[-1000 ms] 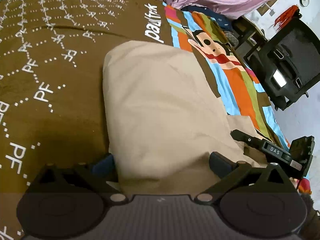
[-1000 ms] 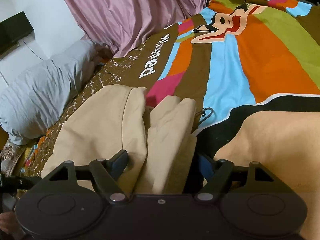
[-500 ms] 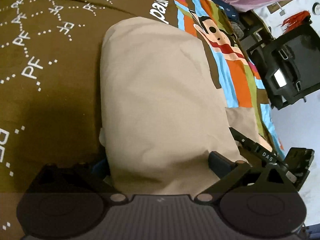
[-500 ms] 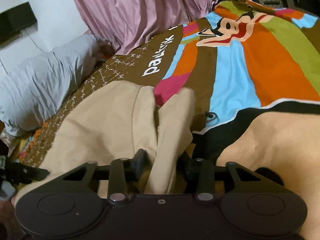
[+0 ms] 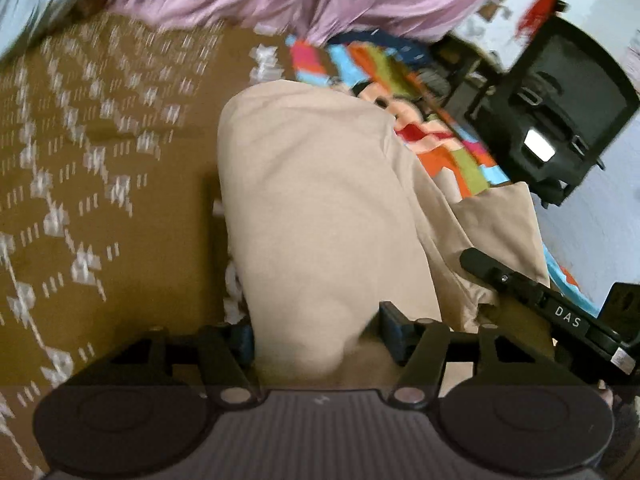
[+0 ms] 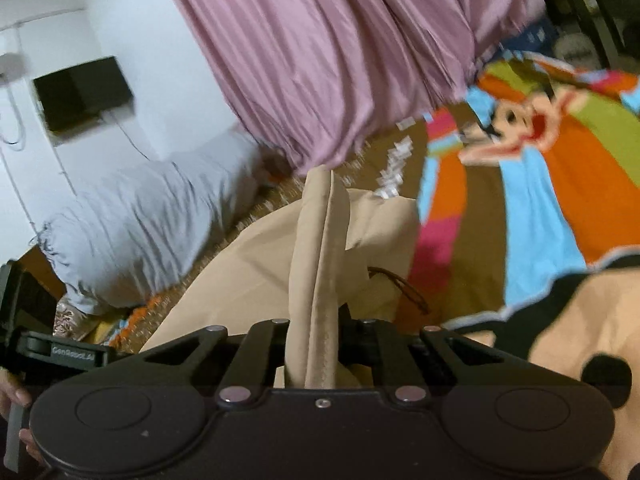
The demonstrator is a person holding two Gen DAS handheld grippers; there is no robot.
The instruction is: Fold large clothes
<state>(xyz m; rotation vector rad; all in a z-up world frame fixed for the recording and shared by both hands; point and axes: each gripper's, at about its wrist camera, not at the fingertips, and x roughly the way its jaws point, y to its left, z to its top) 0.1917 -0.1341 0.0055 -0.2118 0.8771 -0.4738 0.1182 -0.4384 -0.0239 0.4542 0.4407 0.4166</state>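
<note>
A large beige garment (image 5: 320,208) lies folded lengthwise on the bed. My left gripper (image 5: 316,332) has its fingers on both sides of a thick bundle of the garment's near end and holds it. My right gripper (image 6: 316,344) is shut on a folded edge of the same beige garment (image 6: 320,248), which rises between its fingers. The right gripper also shows at the lower right of the left wrist view (image 5: 536,300), beside the cloth.
The bed carries a brown patterned blanket (image 5: 80,168) with a bright striped cartoon section (image 6: 540,184). A mauve curtain (image 6: 340,52) hangs behind. A grey pillow (image 6: 152,224) lies at the left. A black chair (image 5: 560,120) stands past the bed's right edge.
Both grippers closed on the garment's near end and are lifting it. The views tilted upward, and the cloth now rises between the right fingers.
</note>
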